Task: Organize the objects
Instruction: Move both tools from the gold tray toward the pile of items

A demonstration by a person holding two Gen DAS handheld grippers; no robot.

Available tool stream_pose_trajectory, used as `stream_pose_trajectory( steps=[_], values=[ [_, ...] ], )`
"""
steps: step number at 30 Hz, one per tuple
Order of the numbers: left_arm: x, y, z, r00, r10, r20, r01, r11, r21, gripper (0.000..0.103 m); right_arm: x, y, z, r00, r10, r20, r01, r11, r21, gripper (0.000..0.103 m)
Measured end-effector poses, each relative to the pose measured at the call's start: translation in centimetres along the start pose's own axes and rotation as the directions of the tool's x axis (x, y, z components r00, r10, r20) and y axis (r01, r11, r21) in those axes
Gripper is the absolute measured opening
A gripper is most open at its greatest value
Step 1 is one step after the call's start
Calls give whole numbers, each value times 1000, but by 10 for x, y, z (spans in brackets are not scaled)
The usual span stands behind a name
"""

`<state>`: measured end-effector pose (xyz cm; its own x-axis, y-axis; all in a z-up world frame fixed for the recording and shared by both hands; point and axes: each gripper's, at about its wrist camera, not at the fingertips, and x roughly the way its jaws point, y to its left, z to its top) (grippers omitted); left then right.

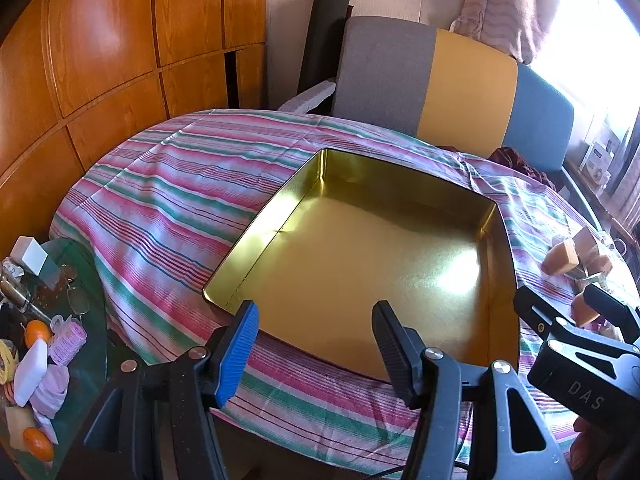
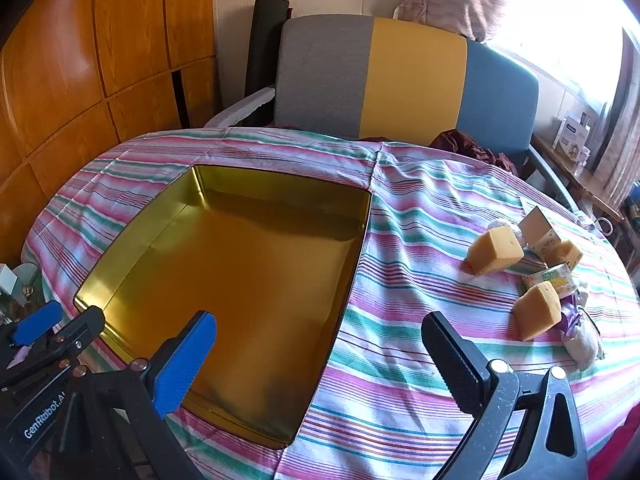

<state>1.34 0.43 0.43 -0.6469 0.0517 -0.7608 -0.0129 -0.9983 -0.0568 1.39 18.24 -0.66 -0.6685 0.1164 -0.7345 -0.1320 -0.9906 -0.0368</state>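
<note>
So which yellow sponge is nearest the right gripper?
The lowest sponge, beside the purple-tied pouch; the other two lie farther back.

Open gold tin [image 2: 224, 264], yellow sponges [image 2: 495, 255] beside it

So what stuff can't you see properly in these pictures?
- Small box, right wrist view: its print is too small to read.
- Pale bundle, right wrist view: partly behind a sponge; I cannot tell what it is.
- Sponges, left wrist view: squeezed at the edge, partly behind the right gripper.
- Window, left wrist view: washed out by glare.
</note>
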Motion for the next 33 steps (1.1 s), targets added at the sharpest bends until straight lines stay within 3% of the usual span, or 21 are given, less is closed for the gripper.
stream_pose_trajectory(
  steps=[9, 13, 20, 25, 27, 29, 33],
  values=[
    [7, -13, -9, 994, -95, -48, 96, 995, 17, 60, -14, -35, 0, 995, 74, 61, -75, 997, 15, 103],
    [8, -23, -16, 983, -171, -62, 173, 984, 42, 60, -10, -74, -10, 997, 72, 10, -72, 996, 57, 103],
    [-2, -41, -25, 936, -348, -56, 350, 937, 16, 60, -25, -169, -42, 998, -66, 4, 65, 988, 143, 103],
    [-8, -68, -26, 925, -372, -73, 377, 923, 72, 60, -30, -247, -60, 984, -176, -37, 180, 965, 189, 103],
    [-11, -80, -27, 904, -418, -86, 425, 900, 98, 60, -27, -280, -66, 975, -214, -57, 221, 953, 207, 102],
    [-14, -97, -29, 870, -480, -112, 492, 859, 141, 60, -19, -307, -68, 959, -269, -87, 281, 943, 176, 95],
    [-19, -132, -35, 848, -500, -175, 529, 817, 231, 60, 10, -339, -70, 944, -292, -153, 306, 949, 77, 86]
  ],
)
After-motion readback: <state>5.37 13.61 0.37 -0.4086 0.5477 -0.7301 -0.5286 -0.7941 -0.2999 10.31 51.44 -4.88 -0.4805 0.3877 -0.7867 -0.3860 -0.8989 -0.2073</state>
